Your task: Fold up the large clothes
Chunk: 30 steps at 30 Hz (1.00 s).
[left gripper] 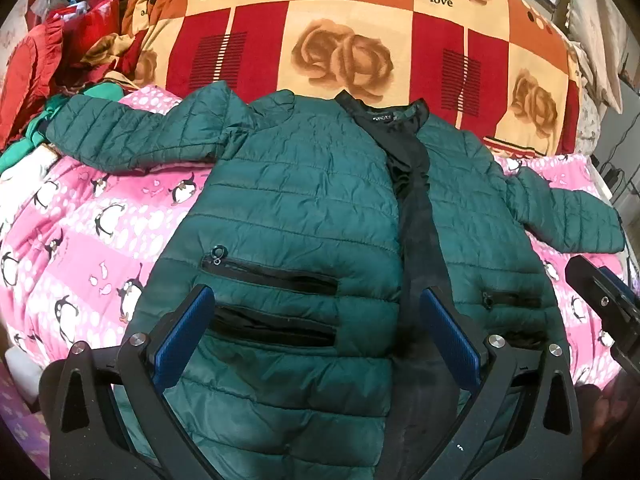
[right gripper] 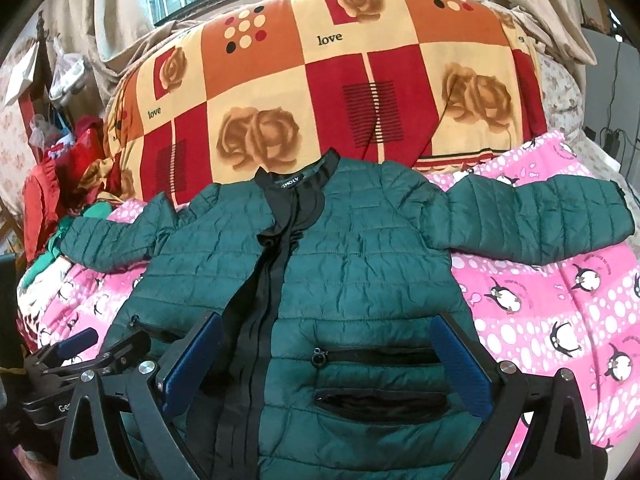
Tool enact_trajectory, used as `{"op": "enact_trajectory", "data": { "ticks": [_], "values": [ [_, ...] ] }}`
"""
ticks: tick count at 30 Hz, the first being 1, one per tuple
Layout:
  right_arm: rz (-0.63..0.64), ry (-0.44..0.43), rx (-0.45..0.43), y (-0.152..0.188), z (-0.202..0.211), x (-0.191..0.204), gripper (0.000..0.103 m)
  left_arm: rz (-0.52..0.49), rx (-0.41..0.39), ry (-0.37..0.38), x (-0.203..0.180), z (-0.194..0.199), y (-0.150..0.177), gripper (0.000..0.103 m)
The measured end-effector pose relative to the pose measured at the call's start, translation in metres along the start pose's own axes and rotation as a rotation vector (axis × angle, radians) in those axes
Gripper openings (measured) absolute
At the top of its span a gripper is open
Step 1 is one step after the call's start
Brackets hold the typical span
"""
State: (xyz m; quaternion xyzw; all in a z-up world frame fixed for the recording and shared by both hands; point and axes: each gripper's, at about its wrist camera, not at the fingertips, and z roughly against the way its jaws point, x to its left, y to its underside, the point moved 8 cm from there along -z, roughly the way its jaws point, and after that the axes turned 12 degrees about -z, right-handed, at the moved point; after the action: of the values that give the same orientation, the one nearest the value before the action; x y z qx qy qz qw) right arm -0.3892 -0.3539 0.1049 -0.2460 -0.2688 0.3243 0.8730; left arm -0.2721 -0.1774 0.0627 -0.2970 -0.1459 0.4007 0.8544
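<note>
Both tongs gape empty — left gripper [left gripper: 316,344], right gripper [right gripper: 326,360] — hovering over the hem of the green quilted jacket [left gripper: 304,208], spread front-up ahead with sleeves out, probably ready for folding; hem contact unclear.

I see a dark green quilted jacket [left gripper: 304,200] with a black zip placket [left gripper: 416,216], black collar lining and black-edged pockets [right gripper: 376,356]. Under it lies a pink sheet [right gripper: 560,300] with white dots and black-and-white penguins. Behind, a blanket [left gripper: 360,32] is checked in red, orange and cream, with brown roses and the word "love". My gripper pads [left gripper: 184,336] are blue on black frames
</note>
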Motion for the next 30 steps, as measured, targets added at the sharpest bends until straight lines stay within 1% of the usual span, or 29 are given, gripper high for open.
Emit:
{"op": "enact_trajectory", "data": {
  "ticks": [10, 30],
  "values": [
    [0.001, 0.018, 0.006, 0.003, -0.005, -0.003, 0.103, 0.006, 0.009, 0.002, 0.0, -0.003, 0.004, 0.102],
    [-0.008, 0.02, 0.033, 0.006, -0.012, -0.007, 0.103, 0.004, 0.016, -0.001, 0.0, -0.006, 0.006, 0.102]
  ]
}}
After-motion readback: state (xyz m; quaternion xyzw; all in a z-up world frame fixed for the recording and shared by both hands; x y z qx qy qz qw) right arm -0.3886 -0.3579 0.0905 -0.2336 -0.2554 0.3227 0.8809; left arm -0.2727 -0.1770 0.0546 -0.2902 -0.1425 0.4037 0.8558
